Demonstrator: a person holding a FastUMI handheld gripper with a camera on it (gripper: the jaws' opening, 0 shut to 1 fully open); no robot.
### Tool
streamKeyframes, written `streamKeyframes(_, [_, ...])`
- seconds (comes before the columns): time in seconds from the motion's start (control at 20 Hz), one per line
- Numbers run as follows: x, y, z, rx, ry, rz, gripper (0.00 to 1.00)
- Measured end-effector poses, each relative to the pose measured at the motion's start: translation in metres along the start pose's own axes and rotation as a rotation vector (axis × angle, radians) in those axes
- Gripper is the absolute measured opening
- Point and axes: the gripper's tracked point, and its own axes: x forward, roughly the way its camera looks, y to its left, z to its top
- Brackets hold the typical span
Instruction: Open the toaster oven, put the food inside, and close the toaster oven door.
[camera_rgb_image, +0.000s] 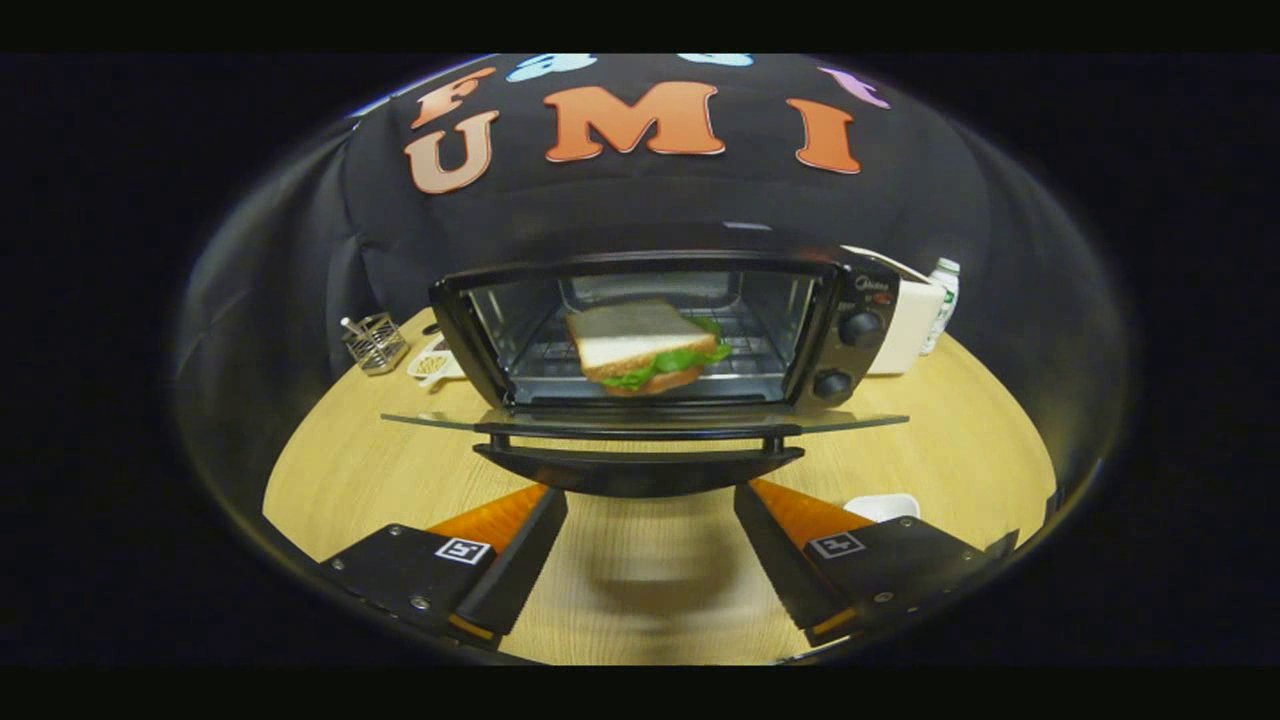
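A black toaster oven (850, 330) stands on the wooden table (340, 470), its glass door (640, 422) folded down flat toward me. Inside, on the wire rack (545, 360), rests a sandwich (645, 345) of white bread with lettuce sticking out. My gripper (650, 505) is open with nothing between its fingers. The fingertips (545, 510) sit just short of the door's black handle (640, 468), one to each side below it.
Left of the oven stand a wire basket (375, 342) and a small white dish (432, 364). Behind the oven's right side are a white box (910, 325) and a bottle (942, 300). A white dish (880, 506) lies by my right finger.
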Motion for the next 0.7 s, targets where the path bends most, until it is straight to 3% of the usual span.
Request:
streamKeyframes(0.5, [0.034, -0.007, 0.096, -0.072, -0.160, -0.051, 0.99])
streamKeyframes(0.7, [0.044, -0.009, 0.096, -0.033, -0.131, -0.055, 1.00])
